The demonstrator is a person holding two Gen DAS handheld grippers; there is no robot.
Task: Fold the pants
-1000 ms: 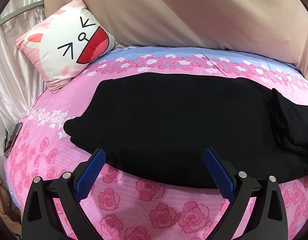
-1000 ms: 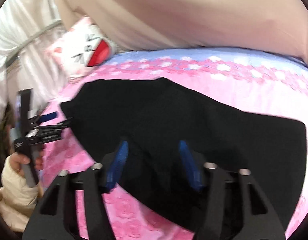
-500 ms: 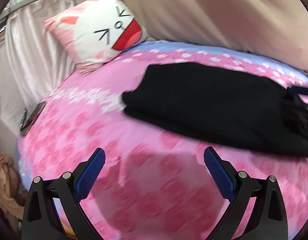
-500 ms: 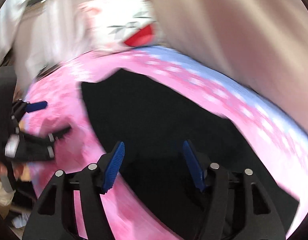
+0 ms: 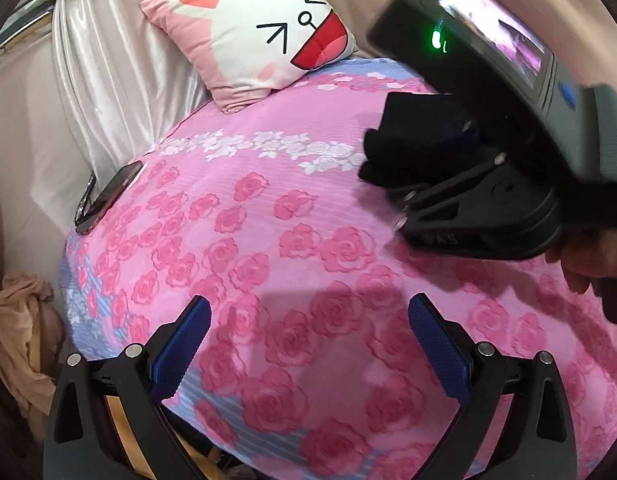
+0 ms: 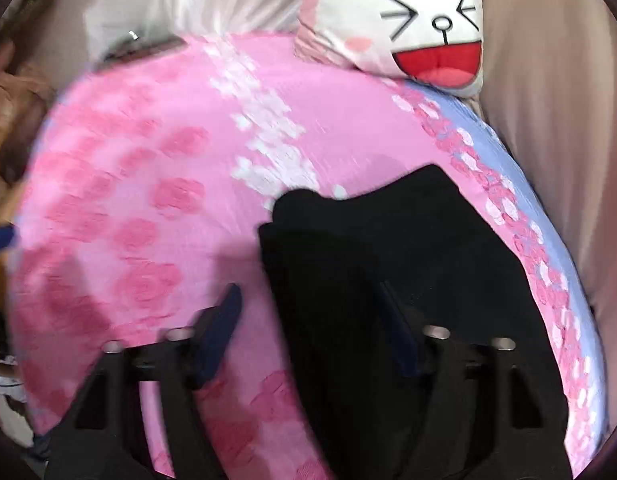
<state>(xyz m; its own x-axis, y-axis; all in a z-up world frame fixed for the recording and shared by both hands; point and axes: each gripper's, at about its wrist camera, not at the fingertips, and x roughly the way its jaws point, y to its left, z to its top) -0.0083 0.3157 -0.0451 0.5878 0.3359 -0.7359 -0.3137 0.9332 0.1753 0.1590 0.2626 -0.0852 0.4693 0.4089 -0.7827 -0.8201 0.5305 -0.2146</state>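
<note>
The black pants (image 6: 368,264) lie folded on the pink rose bedspread (image 6: 148,200). In the right wrist view my right gripper (image 6: 312,320) is open, its jaws straddling the left edge of the pants' near end, with nothing clamped. In the left wrist view my left gripper (image 5: 308,328) is open and empty over bare bedspread (image 5: 268,240) near the bed's front corner. The pants (image 5: 412,148) show at the right, partly hidden by the right gripper's body (image 5: 488,200).
A cartoon bunny pillow (image 5: 260,32) leans at the head of the bed, also in the right wrist view (image 6: 412,20). A phone (image 5: 108,196) lies at the bed's left edge. Satin curtain (image 5: 108,80) hangs behind. Tan cloth (image 5: 20,320) is heaped beside the bed.
My left gripper has swung left, away from the pants, to the bed's corner. My right gripper has moved left along the pants to their pillow end. Both stay open.
</note>
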